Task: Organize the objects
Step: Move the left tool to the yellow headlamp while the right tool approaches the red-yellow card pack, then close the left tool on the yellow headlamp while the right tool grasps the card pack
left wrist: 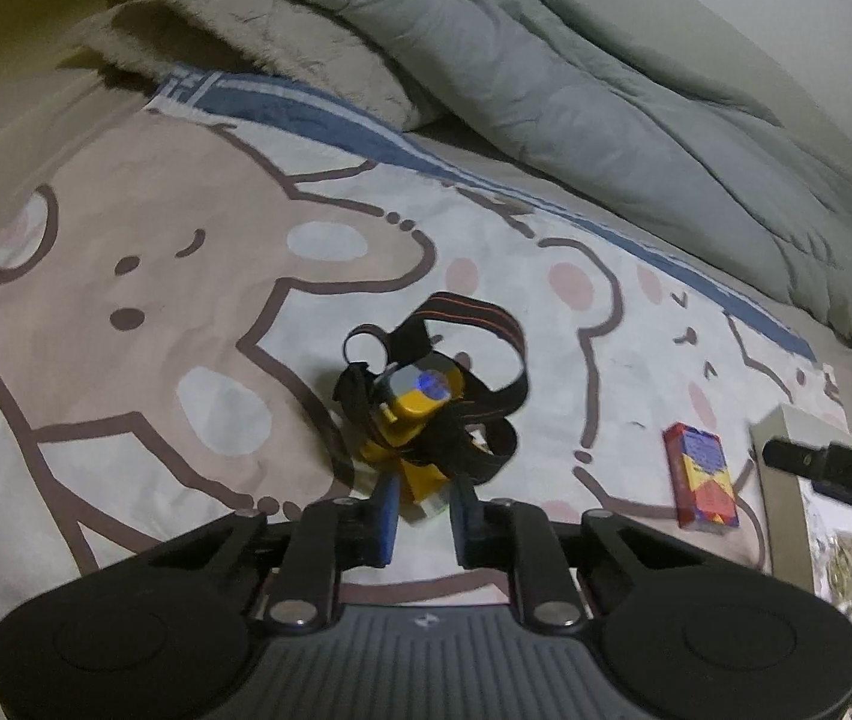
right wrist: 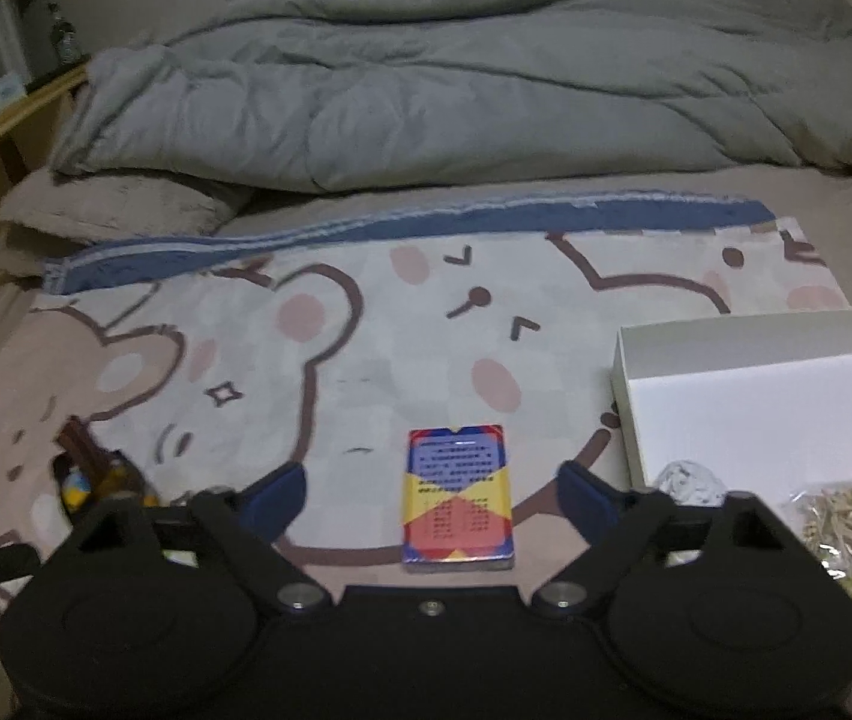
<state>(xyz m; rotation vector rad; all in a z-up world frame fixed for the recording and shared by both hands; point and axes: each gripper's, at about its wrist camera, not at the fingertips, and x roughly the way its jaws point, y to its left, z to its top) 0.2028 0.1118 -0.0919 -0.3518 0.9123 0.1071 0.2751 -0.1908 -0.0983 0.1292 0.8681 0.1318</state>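
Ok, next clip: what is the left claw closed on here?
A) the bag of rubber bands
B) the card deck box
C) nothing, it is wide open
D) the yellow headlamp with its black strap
D: in the left wrist view the left claw grips the base of the yellow headlamp, while the card deck box lies apart on the bedsheet.

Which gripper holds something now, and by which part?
The left gripper grips the yellow headlamp by its lower body. The right gripper is open, holding nothing.
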